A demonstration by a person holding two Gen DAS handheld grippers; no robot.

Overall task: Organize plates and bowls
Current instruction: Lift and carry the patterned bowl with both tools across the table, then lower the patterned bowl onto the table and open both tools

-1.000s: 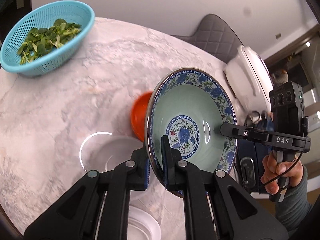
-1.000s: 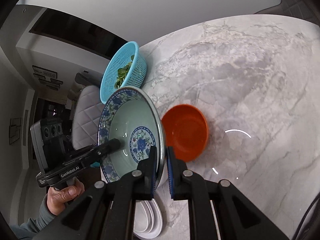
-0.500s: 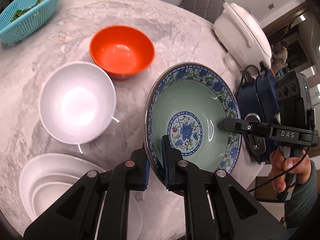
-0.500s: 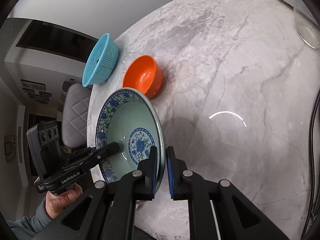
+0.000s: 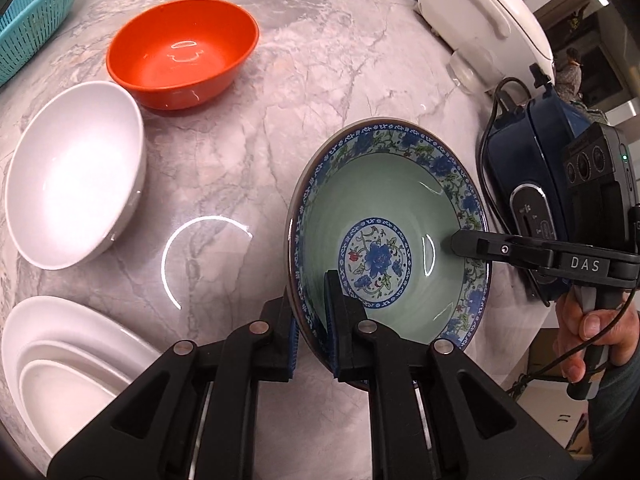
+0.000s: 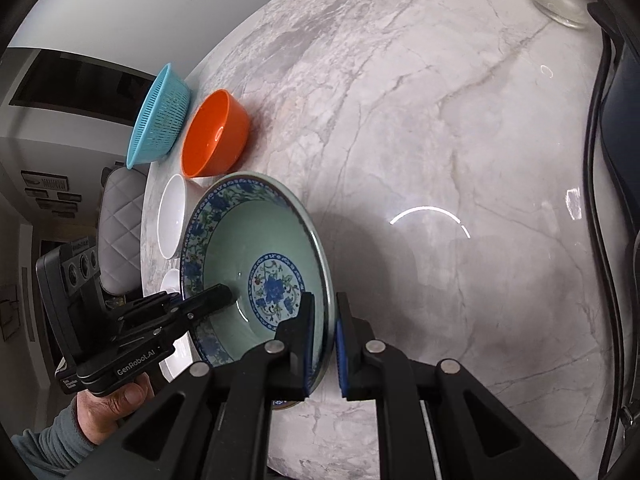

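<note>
Carried lower and across the marble worktop (image 5: 328, 80) since a second ago, blue-patterned bowl (image 5: 388, 236) now hanging just above bare stone, rim clamped between left gripper (image 5: 312, 322) and right gripper (image 6: 323, 344) fingers, orange bowl (image 5: 182, 52) and white bowl (image 5: 76, 172) alongside, probably about to be set down.

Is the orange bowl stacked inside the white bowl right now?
No, the orange bowl sits on the marble table by itself, beside the white bowl, and both are empty.

On my marble desk (image 5: 320, 92): a teal colander (image 6: 160, 116) at the far edge, a white cooker (image 5: 488, 20) beside a navy appliance (image 5: 536, 184).
</note>
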